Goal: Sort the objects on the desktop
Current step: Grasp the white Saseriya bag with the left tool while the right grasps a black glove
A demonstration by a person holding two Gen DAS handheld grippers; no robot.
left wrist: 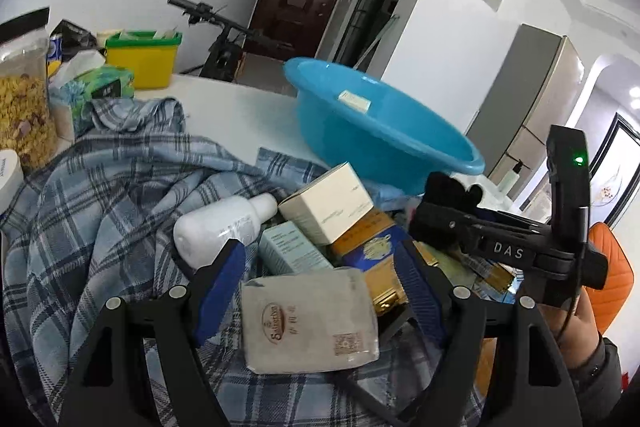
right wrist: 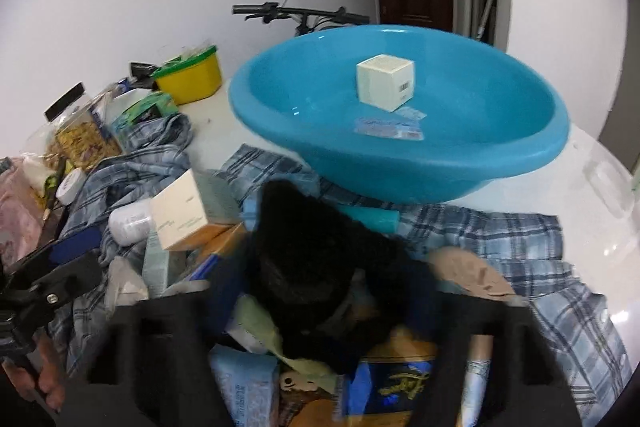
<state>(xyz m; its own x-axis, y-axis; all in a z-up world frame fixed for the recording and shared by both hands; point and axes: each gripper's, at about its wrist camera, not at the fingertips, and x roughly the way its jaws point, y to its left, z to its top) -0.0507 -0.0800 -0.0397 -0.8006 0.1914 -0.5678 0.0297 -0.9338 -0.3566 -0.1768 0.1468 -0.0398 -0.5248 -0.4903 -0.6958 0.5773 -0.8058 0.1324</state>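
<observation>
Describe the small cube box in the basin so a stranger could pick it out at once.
Find the big blue basin at the back of the table, its near edge resting on the plaid cloth. The cream cube box stands inside it, beside a flat blue packet. It alone there stands tall, with a barcode on one face.

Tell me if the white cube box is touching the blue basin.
Touching. The right wrist view shows the white cube box sitting on the inner floor of the blue basin, its bottom edges meeting the plastic with no gap.
</observation>
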